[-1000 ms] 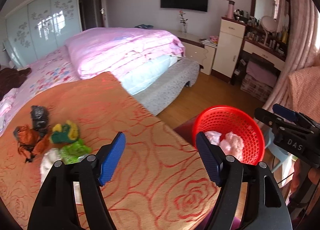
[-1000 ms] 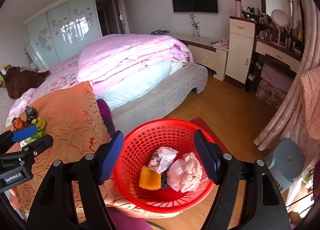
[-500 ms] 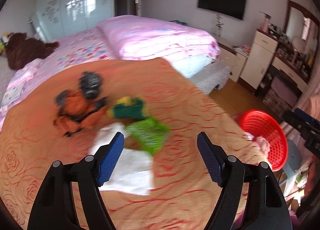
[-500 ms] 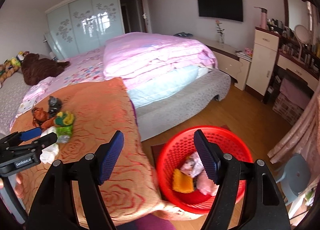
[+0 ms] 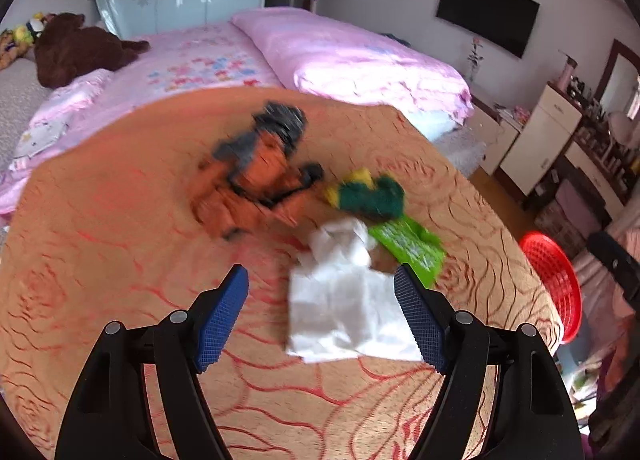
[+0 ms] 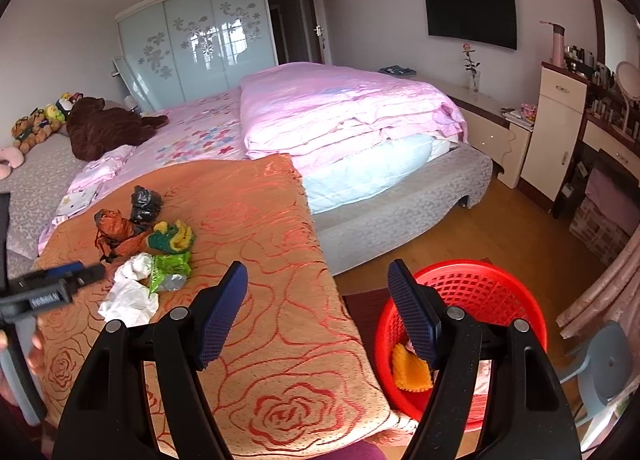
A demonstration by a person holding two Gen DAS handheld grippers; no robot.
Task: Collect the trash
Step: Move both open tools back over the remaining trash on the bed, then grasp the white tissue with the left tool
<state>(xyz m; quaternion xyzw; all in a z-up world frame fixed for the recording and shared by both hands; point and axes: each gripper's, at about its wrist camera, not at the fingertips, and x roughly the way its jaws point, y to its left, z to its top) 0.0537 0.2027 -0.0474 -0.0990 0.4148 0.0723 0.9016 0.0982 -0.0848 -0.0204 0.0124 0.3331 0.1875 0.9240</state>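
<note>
Our left gripper point(image 5: 320, 304) hangs with its ribbed blue pads spread and empty over crumpled white tissue point(image 5: 344, 300) on the rose-patterned orange blanket point(image 5: 120, 260). Beyond lie a glossy green wrapper point(image 5: 412, 248), a green-yellow sponge point(image 5: 368, 192), then wrinkled orange and black bags point(image 5: 260, 172). Our right gripper point(image 6: 316, 300) gapes empty; past it the red mesh basket point(image 6: 480, 288) sits on the floor holding a ridged yellow piece point(image 6: 410, 372).

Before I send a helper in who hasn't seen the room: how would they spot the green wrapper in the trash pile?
Find the orange rose-patterned cover spread over the near end of the bed; a small pile of trash lies on it. The green wrapper lies flat at the pile's near edge, right beside the crumpled white tissue. It is the only shiny bright-green piece, unlike the fuzzy green-and-yellow sponge behind it.
</note>
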